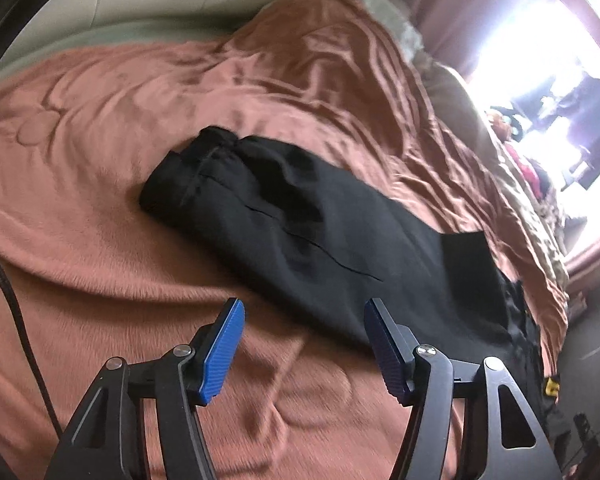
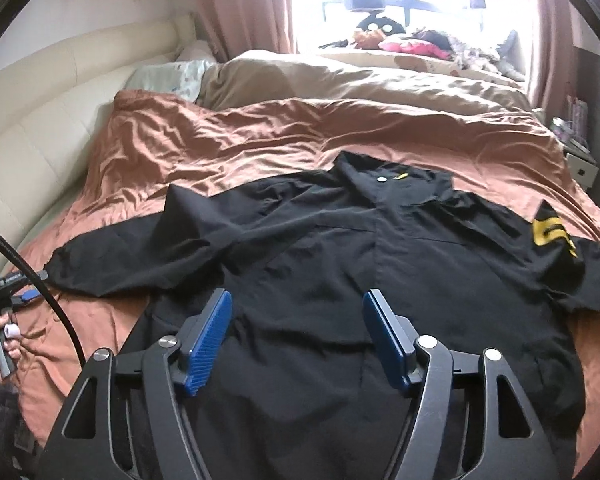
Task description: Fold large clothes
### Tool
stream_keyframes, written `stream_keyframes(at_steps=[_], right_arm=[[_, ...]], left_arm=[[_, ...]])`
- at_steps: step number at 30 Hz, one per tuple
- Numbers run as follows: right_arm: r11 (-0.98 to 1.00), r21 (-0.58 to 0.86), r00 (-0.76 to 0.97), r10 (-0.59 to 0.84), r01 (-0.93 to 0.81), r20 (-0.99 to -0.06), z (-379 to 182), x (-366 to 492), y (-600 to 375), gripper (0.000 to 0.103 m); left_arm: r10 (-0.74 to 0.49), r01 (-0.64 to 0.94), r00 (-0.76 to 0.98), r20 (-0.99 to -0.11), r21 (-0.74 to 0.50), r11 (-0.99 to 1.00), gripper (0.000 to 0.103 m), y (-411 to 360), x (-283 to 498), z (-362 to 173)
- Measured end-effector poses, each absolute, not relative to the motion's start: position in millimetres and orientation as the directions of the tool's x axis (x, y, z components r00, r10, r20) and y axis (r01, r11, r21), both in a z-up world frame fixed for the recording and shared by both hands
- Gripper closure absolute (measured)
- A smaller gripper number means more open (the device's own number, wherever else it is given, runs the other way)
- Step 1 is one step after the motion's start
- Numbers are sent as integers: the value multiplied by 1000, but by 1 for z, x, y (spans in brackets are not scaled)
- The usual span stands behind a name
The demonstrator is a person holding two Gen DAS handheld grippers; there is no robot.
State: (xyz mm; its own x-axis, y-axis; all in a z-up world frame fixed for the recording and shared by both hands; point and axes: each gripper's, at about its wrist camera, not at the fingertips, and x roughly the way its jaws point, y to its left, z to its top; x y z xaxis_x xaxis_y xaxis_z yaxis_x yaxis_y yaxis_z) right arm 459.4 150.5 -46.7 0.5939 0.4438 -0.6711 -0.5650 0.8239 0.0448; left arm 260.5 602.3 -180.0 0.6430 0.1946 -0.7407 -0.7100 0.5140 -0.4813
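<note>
A large black shirt (image 2: pixel 340 256) lies spread face up on a rust-coloured blanket (image 2: pixel 220 144), collar away from me, with a yellow patch (image 2: pixel 552 236) on its right sleeve. My right gripper (image 2: pixel 298 316) is open and empty, hovering over the shirt's lower front. In the left wrist view the shirt's left sleeve (image 1: pixel 284 208) stretches across the blanket (image 1: pixel 100 240). My left gripper (image 1: pixel 304 328) is open and empty, just above the blanket at the sleeve's near edge. The left gripper also shows in the right wrist view (image 2: pixel 24 298), beside the sleeve end.
A cream padded headboard (image 2: pixel 40 120) runs along the left. A beige duvet (image 2: pixel 360 80) and a pillow (image 2: pixel 168 74) lie beyond the blanket. Plush toys (image 2: pixel 400 36) sit under the bright window. A nightstand (image 2: pixel 580 160) stands at the right. A black cable (image 2: pixel 40 280) hangs near my left hand.
</note>
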Motion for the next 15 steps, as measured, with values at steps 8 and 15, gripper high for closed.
stream_keyframes(at_steps=[8, 15], right_arm=[[817, 85, 536, 448, -570, -716, -72, 491, 186, 42], [799, 177, 416, 472, -575, -777, -98, 540, 236, 71]], left_arm=[[206, -761, 601, -772, -475, 442, 64, 638, 278, -202], [239, -737, 639, -731, -492, 463, 93, 641, 274, -177]])
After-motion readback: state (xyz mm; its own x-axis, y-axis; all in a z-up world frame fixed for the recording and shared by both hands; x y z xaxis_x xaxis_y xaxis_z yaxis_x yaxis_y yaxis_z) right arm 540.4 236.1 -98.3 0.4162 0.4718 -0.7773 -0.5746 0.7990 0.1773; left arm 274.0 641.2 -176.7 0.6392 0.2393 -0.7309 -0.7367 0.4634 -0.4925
